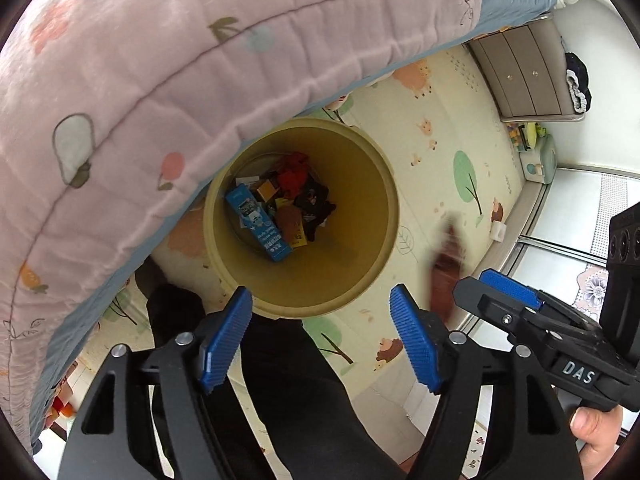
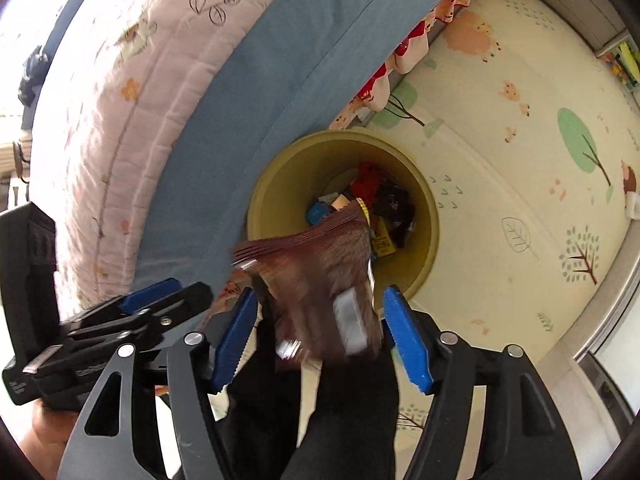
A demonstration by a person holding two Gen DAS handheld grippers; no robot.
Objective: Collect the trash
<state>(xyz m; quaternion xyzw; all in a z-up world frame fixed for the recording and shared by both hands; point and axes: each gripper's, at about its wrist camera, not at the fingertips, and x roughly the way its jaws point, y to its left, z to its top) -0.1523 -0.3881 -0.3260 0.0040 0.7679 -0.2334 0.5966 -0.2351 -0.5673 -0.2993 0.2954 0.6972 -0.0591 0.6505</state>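
An olive-yellow bin stands on the floor by the bed. It holds a blue box, a red scrap and other wrappers. My left gripper hangs over the bin's near rim, open, with nothing between its pads. My right gripper is open above the same bin. A brown wrapper lies blurred between its blue pads, loose and not pinched. From the left wrist view that wrapper is a brown smear next to the right gripper's finger.
A bed with a pink quilt and blue sheet overhangs the bin's far side. A patterned play mat covers the floor. Grey drawers stand at the far wall. The person's dark-clad legs are below the grippers.
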